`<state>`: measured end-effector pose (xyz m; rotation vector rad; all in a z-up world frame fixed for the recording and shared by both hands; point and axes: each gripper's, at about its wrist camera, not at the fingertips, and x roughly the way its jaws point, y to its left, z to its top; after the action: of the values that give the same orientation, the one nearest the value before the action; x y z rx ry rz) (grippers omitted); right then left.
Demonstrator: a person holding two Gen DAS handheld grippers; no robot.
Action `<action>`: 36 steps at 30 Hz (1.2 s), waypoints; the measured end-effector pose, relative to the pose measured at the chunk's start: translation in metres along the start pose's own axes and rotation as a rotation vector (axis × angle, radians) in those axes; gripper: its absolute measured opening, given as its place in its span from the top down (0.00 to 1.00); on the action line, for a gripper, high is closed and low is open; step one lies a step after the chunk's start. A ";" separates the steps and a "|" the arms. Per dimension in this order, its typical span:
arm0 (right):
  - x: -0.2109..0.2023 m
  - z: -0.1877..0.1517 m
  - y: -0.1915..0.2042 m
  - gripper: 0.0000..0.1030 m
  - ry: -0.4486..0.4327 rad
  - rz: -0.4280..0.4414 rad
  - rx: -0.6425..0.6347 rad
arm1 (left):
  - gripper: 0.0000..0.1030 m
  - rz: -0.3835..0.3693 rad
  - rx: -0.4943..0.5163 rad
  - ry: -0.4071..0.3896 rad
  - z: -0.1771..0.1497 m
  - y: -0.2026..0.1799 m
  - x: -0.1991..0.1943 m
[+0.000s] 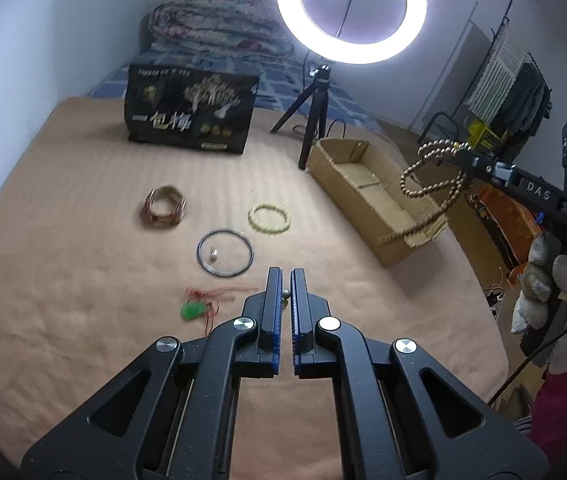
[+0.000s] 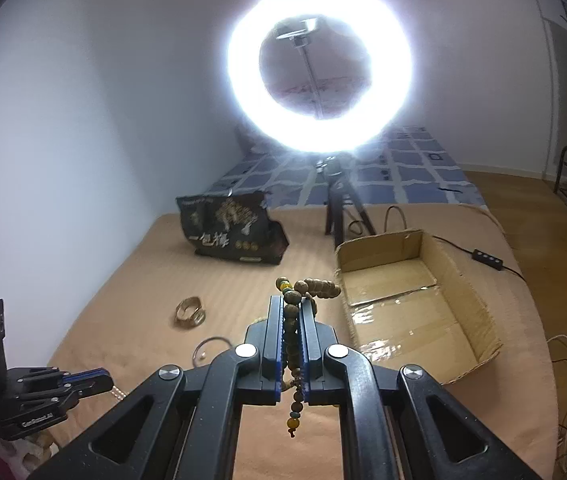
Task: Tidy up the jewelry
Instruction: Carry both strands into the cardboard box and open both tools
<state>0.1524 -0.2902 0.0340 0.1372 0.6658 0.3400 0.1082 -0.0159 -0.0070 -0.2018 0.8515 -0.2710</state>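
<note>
Two views: from the left wrist, the left gripper (image 1: 286, 278) has its fingers pinched on a small pale bead strand above the tan bed cover (image 1: 83, 288). From the right wrist, the right gripper (image 2: 292, 305) clamps a long brown wooden bead necklace (image 2: 307, 286) beside the open cardboard box (image 2: 479, 304).

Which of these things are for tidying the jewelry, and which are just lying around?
For the job: brown bead string in the right gripper, pearl strand in the left gripper, yellow bracelet, dark bangle, green pendant, cardboard box.

Lying about: snack bag, ring light, tripod.
</note>
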 end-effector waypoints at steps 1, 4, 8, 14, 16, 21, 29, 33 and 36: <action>0.001 0.001 -0.004 0.96 -0.003 -0.005 0.007 | 0.99 -0.003 0.002 -0.002 0.004 -0.002 0.002; 0.003 0.004 -0.014 0.96 -0.010 -0.026 0.022 | 0.99 -0.018 0.005 -0.002 0.015 -0.007 0.005; 0.002 0.006 -0.025 0.96 -0.021 -0.045 0.044 | 0.99 -0.014 0.010 -0.017 0.026 -0.010 0.007; -0.001 0.009 -0.038 0.96 -0.039 -0.077 0.063 | 0.99 -0.016 0.024 -0.040 0.049 -0.014 0.005; -0.003 0.011 -0.044 0.96 -0.048 -0.090 0.077 | 0.99 -0.024 0.022 -0.059 0.060 -0.015 0.001; -0.001 0.012 -0.059 0.96 -0.049 -0.114 0.099 | 0.99 -0.036 0.035 -0.090 0.088 -0.025 -0.001; 0.006 0.010 -0.088 0.96 -0.043 -0.132 0.158 | 0.99 -0.056 0.070 -0.121 0.130 -0.052 0.014; 0.013 0.009 -0.102 0.96 -0.036 -0.144 0.187 | 0.99 -0.076 0.083 -0.120 0.148 -0.068 0.027; 0.021 0.006 -0.111 0.96 -0.024 -0.149 0.211 | 0.99 -0.089 0.097 -0.121 0.160 -0.082 0.039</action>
<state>0.2009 -0.3874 0.0010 0.2909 0.6832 0.1242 0.2423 -0.0948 0.0909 -0.1642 0.7092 -0.3790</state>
